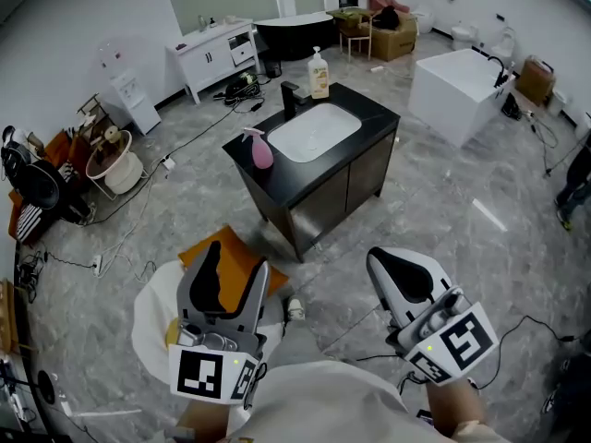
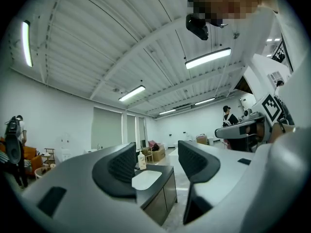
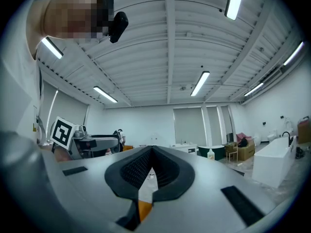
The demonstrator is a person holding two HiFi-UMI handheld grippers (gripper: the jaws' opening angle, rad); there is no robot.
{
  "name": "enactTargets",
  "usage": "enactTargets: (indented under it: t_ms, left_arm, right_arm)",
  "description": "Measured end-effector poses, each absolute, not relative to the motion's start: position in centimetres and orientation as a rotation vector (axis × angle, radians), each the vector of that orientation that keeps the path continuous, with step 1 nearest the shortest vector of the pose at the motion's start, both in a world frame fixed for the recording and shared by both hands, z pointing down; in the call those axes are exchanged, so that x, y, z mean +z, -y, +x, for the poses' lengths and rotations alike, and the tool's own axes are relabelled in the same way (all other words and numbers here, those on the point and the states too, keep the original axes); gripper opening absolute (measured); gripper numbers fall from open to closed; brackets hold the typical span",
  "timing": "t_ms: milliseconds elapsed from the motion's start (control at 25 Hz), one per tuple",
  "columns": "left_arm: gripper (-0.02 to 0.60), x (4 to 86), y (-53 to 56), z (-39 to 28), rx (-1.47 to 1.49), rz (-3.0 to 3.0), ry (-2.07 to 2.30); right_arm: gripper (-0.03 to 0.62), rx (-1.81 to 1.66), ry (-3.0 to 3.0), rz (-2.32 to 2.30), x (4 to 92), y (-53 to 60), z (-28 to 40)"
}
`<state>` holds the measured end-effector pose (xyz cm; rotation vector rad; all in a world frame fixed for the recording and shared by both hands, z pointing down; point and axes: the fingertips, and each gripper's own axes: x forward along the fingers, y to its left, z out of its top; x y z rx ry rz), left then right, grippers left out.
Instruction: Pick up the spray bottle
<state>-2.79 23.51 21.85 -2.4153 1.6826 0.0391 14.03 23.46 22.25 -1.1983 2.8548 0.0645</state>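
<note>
The pink spray bottle [image 1: 261, 148] stands upright on the front left corner of a black vanity top [image 1: 369, 111], left of the white sink basin [image 1: 312, 130]. A black tap [image 1: 290, 96] and a cream soap bottle [image 1: 319, 72] stand behind the basin. My left gripper [image 1: 235, 261] is held low and well short of the vanity, jaws open with nothing between them. My right gripper [image 1: 384, 257] is beside it, jaws shut and empty. In the left gripper view the open gripper [image 2: 155, 154] frames the soap bottle [image 2: 141, 160]; the spray bottle is hidden there. The right gripper view shows the shut gripper [image 3: 151, 152].
An orange cloth [image 1: 229, 258] and a white round seat [image 1: 150, 314] lie on the floor between me and the vanity. A white tub [image 1: 457, 86] stands at the right, a white cabinet [image 1: 217, 52] at the back. Cables and clutter [image 1: 55, 183] line the left. A person [image 1: 577, 181] is at the right edge.
</note>
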Motion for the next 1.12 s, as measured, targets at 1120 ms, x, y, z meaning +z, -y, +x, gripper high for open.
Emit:
enactTargets:
  t_ms: [1120]
  left_arm:
    - [0.270, 30.9, 5.0, -8.7, -0.311, -2.542, -1.742]
  right_arm:
    - [0.028, -0.136, -2.979, -1.209, 27.9, 3.2, 6.3]
